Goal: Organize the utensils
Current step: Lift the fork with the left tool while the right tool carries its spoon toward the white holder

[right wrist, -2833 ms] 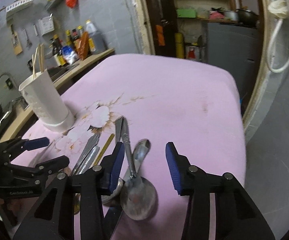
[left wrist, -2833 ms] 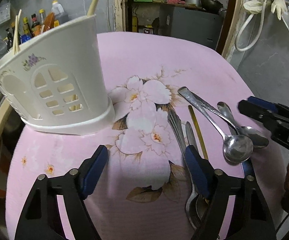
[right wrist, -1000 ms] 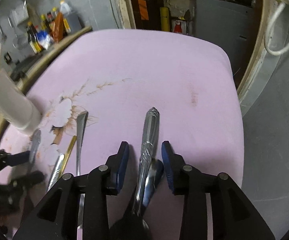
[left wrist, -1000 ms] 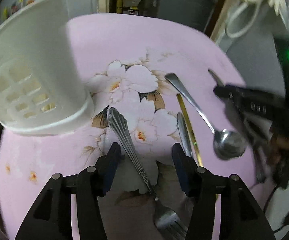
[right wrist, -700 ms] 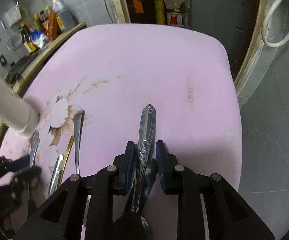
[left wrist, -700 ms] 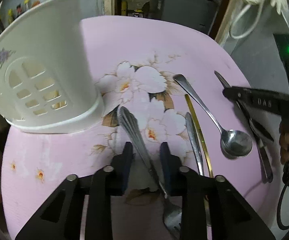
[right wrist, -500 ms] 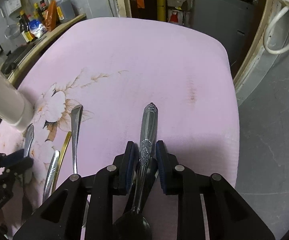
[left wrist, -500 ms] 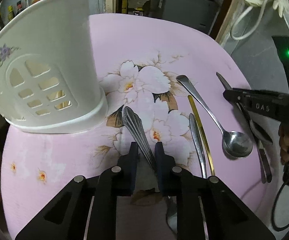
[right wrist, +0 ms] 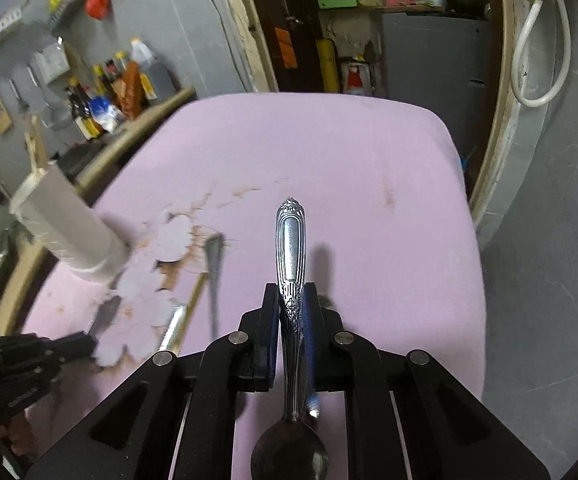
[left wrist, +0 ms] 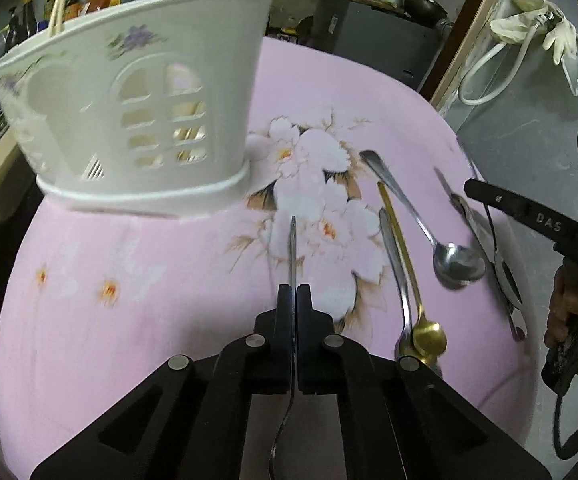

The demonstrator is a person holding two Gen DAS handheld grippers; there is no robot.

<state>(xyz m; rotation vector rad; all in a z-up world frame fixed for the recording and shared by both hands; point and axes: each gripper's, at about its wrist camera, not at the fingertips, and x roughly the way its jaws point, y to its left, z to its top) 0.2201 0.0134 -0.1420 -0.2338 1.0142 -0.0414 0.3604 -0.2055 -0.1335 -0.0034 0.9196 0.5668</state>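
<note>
Surface: we see a pink tablecloth (left wrist: 137,280) with a white floral print.
Holder: a white utensil caddy (left wrist: 137,92) stands at the far left of the cloth.
Loose utensils: a silver spoon (left wrist: 421,224) and a gold spoon (left wrist: 409,272) lie side by side.
Left gripper (left wrist: 293,292): we see it clenched on a fork (left wrist: 292,248), seen edge-on.
Right gripper (right wrist: 291,308): jaws just closing, clamped on an ornate spoon (right wrist: 290,248).
Room: grey walls, a shelf of bottles (right wrist: 105,92).

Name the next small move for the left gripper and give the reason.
Probably carry it up over the rim of the white holder. The left gripper is shut on a fork, seen edge-on with its handle tip pointing toward the holder, which stands just ahead to the left on the pink cloth.
</note>
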